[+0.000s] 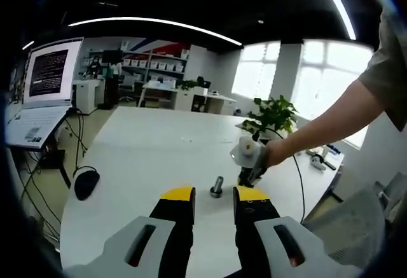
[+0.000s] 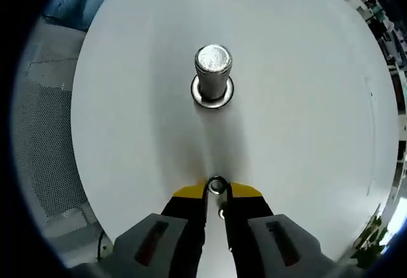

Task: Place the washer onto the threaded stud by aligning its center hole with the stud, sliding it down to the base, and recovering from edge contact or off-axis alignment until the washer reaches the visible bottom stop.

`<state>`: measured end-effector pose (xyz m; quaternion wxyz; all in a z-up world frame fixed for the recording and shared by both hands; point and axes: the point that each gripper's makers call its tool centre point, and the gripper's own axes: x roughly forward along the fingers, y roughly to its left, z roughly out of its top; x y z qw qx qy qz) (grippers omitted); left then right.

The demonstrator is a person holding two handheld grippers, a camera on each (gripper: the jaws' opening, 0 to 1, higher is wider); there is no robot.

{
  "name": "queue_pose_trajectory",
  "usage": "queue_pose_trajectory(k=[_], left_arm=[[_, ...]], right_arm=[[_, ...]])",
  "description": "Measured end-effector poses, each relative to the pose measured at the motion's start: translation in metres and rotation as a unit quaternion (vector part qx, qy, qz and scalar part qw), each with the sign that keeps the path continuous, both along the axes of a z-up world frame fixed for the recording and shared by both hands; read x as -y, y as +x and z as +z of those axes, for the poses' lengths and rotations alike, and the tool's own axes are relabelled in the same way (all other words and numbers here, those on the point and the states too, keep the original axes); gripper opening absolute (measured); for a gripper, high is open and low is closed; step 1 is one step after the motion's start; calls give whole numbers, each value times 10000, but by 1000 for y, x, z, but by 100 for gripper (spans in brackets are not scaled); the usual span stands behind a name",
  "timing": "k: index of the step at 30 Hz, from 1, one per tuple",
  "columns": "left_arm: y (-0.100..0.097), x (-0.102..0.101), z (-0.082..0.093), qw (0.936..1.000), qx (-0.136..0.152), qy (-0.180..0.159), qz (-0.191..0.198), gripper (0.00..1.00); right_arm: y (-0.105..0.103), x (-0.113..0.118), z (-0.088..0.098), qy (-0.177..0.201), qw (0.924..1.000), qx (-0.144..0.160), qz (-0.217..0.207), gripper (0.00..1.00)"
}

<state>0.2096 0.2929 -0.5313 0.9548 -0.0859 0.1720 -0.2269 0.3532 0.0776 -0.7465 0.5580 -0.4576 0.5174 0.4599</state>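
Note:
A short threaded stud [image 1: 217, 187] stands upright on the white table [image 1: 152, 157], just past the tips of my left gripper [image 1: 215, 195], whose yellow-tipped jaws are open with nothing between them. In the right gripper view the stud [image 2: 213, 68] is seen from above, with its wider base flange [image 2: 212, 97] resting on the table. My right gripper [image 2: 217, 192] is shut on a small metal washer [image 2: 217, 178], held on edge at the jaw tips, some way short of the stud. A person's hand carries the right gripper [image 1: 250, 163] just right of the stud in the left gripper view.
An open laptop [image 1: 44, 93] and a black mouse [image 1: 86, 183] lie at the table's left side. A potted plant [image 1: 273, 116] stands at the far right, with a cable [image 1: 299, 176] running past it. A grey mesh chair [image 2: 44, 144] sits beside the table edge.

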Motion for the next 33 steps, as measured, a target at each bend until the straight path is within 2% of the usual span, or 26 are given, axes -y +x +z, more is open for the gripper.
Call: queue_pose_trajectory(k=[13,17,24,33], left_arm=[[-1,-1,-1,10000,11,67,14,22],[-1,0,-1,10000,7,71,-3,22],[-1,1,0,10000,22,73,-27,22],[-1,2,1,9999,50,99,-41,22]], right_arm=[[-3,3,1,210,9993,143,-291,13],[0,1,9,406,9978,227,-474,13],[9,0,37,833,9929,425,-737,13],[4,2,58,990,9910,668,-610,13]])
